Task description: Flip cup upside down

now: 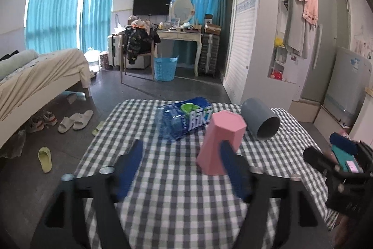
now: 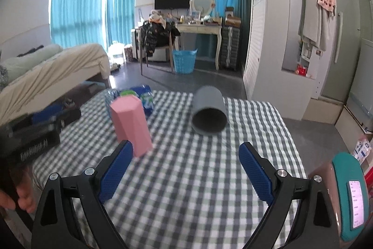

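Note:
A pink faceted cup (image 1: 219, 144) stands mouth-down on the checked tablecloth (image 1: 163, 179); it also shows in the right wrist view (image 2: 130, 125). A grey cup (image 1: 261, 121) lies on its side behind it, its open mouth toward me (image 2: 209, 113). My left gripper (image 1: 180, 155) is open and empty, its right finger (image 1: 233, 169) just in front of the pink cup's base. My right gripper (image 2: 187, 155) is open and empty, short of the grey cup, its left finger (image 2: 116, 169) near the pink cup's base.
A blue water bottle (image 1: 184, 118) lies on its side at the table's far edge (image 2: 139, 95). The table ends on all sides, with floor, slippers (image 1: 74, 120) and a bed (image 1: 39, 76) to the left. A phone mount (image 2: 354, 197) sits at the right.

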Motion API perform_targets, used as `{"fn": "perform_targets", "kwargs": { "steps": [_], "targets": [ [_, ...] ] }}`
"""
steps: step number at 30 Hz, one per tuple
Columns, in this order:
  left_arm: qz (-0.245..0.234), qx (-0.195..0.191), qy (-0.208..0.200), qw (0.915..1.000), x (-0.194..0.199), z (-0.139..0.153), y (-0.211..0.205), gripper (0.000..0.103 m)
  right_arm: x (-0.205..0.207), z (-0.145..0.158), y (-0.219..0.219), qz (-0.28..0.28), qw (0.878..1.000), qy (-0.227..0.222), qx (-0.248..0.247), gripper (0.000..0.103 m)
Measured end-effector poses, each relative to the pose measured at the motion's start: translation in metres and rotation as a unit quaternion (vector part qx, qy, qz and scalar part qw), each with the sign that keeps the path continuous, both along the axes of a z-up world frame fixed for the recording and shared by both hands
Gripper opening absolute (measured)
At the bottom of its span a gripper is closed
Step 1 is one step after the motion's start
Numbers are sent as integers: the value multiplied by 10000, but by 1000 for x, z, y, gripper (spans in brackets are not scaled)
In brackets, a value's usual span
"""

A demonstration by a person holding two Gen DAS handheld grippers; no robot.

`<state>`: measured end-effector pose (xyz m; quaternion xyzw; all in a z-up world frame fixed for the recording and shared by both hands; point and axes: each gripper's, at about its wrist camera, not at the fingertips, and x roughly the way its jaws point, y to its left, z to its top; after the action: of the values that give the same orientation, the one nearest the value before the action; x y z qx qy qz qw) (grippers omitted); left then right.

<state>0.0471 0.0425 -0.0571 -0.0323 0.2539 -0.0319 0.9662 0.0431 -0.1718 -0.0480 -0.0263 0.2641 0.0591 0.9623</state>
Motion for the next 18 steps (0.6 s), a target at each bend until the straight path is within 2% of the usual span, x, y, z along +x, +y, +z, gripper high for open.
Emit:
{"fn": "perform_targets", "kwargs": {
  "steps": [2, 3, 4, 8, 18],
  "targets": [
    [55, 35, -40, 10000, -5, -3, 6, 79, -3, 1, 4, -46, 9999, -84, 35, 94],
    [83, 51, -16, 10000, -6, -4, 9, 86, -4, 1, 6, -68, 9999, -128, 46, 99],
    [129, 54, 11, 9999, -7, -5, 11, 89, -7, 1, 9, -88, 9998, -184, 54, 103],
    [228, -119, -60, 9997, -13, -2, 21, 90, -11, 1, 15, -31, 9998, -214, 7, 103],
    [392, 140, -431, 9982, -28, 6, 26, 99, -22, 0, 19, -198, 9993, -313, 73, 103]
  ]
}}
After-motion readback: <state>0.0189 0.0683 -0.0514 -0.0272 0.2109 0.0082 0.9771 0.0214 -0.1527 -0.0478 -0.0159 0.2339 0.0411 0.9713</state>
